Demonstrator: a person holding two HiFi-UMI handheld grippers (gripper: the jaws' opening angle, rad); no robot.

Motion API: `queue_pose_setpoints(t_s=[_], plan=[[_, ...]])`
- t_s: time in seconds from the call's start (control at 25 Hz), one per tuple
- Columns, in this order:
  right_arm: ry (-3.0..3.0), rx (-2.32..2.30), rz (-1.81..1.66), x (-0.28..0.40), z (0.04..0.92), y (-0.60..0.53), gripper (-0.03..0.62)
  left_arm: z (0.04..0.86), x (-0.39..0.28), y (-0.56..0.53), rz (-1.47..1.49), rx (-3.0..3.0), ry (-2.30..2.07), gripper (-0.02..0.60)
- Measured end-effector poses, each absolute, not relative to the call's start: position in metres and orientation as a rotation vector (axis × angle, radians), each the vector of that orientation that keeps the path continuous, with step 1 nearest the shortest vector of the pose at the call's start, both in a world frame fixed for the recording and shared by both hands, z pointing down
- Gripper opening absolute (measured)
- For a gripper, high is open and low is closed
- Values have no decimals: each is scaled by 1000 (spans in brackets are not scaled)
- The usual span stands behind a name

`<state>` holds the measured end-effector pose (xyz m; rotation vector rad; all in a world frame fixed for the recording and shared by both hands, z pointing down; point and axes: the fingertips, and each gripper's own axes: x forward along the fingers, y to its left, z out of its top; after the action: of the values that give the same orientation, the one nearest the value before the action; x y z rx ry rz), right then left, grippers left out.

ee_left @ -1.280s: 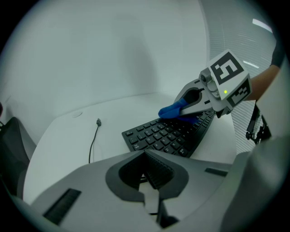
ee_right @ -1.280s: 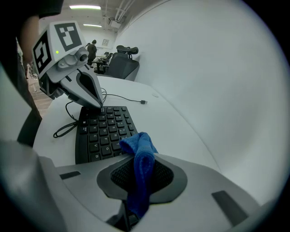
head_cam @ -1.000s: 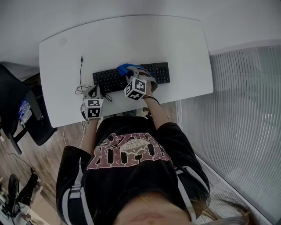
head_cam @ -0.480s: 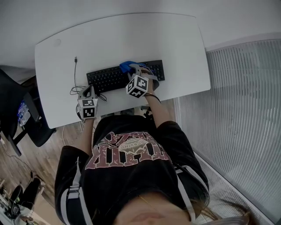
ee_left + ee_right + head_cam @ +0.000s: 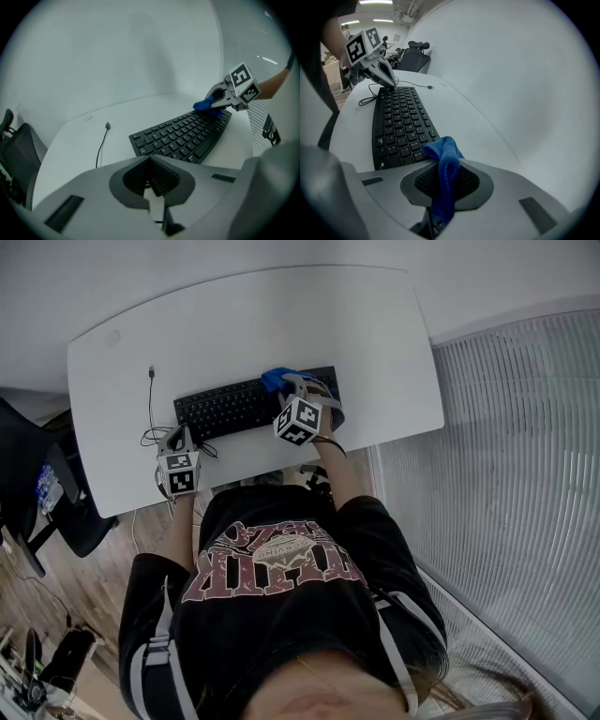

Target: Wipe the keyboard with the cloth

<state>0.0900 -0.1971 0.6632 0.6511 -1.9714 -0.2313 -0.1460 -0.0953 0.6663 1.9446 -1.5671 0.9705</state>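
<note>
A black keyboard lies on the white desk. My right gripper is shut on a blue cloth. It holds the cloth down on the far edge of the keyboard's right half. The cloth bunches between the jaws and sticks out past them. My left gripper is shut on nothing. It sits at the desk's near edge by the keyboard's left near corner, and in the right gripper view the left gripper shows there too.
A thin black cable with a loose plug runs left of the keyboard and loops near my left gripper. A dark office chair stands left of the desk. A ribbed pale surface lies to the right of the desk.
My right gripper has slid the cloth rightward along the keyboard's far edge. The left gripper keeps its place by the keyboard's left corner.
</note>
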Motion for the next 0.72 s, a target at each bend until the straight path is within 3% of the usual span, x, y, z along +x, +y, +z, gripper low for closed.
queue_pose_setpoints(t_s=[0.72], plan=[[-1929, 777, -161, 171, 679, -215, 64, 677, -146, -96, 1002, 1866, -1651, 29]])
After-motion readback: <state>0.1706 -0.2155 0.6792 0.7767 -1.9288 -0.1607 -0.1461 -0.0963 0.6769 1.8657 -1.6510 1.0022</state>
